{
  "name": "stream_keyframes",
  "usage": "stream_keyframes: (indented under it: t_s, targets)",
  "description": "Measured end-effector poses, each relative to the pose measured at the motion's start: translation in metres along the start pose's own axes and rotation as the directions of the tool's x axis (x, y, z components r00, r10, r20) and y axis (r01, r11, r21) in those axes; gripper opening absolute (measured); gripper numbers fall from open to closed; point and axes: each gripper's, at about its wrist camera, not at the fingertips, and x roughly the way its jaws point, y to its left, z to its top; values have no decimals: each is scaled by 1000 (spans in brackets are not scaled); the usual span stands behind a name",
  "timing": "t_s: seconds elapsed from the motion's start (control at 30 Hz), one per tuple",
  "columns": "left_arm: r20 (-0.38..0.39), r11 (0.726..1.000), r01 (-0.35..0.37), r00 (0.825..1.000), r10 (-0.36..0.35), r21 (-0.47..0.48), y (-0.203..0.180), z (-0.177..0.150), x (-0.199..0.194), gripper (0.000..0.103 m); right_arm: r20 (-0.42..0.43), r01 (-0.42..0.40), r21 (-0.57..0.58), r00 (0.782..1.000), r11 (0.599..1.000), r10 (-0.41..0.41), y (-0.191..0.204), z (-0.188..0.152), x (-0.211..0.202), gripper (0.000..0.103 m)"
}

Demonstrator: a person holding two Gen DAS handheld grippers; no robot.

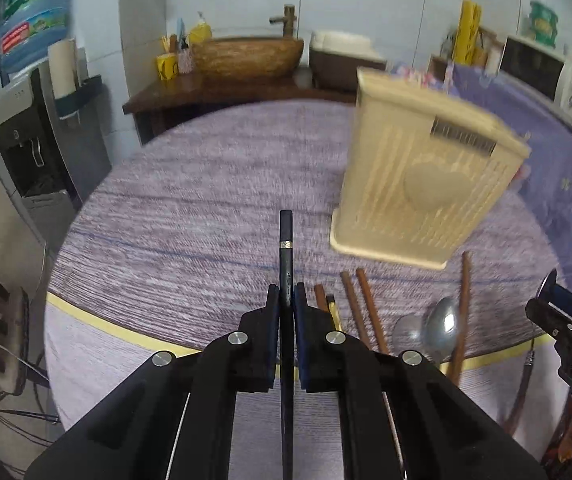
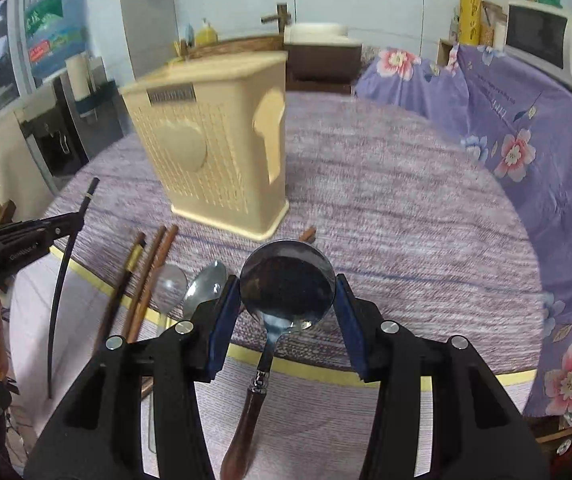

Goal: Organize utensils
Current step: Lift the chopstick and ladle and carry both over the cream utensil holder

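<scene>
Tools level over table: left tool (image 1: 286, 300) pinches black chopstick (image 1: 285, 248), right tool (image 2: 288, 296) clasps spoon (image 2: 287, 280).

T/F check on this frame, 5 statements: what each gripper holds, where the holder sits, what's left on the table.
1. The left gripper is shut on a black chopstick. True.
2. The right gripper holds a fork. False: a wooden-handled spoon sits between its fingers, gripped at the bowl.
3. The cream utensil holder lies flat on its side. False: it stands on its base on the table.
4. Brown chopsticks lie on the table near its front edge. True.
5. No other spoon is on the table. False: a metal spoon lies beside the brown chopsticks.
</scene>
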Motion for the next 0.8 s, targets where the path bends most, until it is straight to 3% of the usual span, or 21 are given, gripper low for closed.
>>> stream_keyframes:
  t_s: [0.27, 0.8]
  targets:
    - [149, 998, 46, 988, -41, -31, 8, 16, -58, 9, 109, -12, -51, 994, 999, 18, 2, 11, -47, 48]
    - [242, 998, 43, 970, -31, -44, 20, 21, -83, 8, 132, 8, -76, 991, 997, 2, 2, 14, -56, 48]
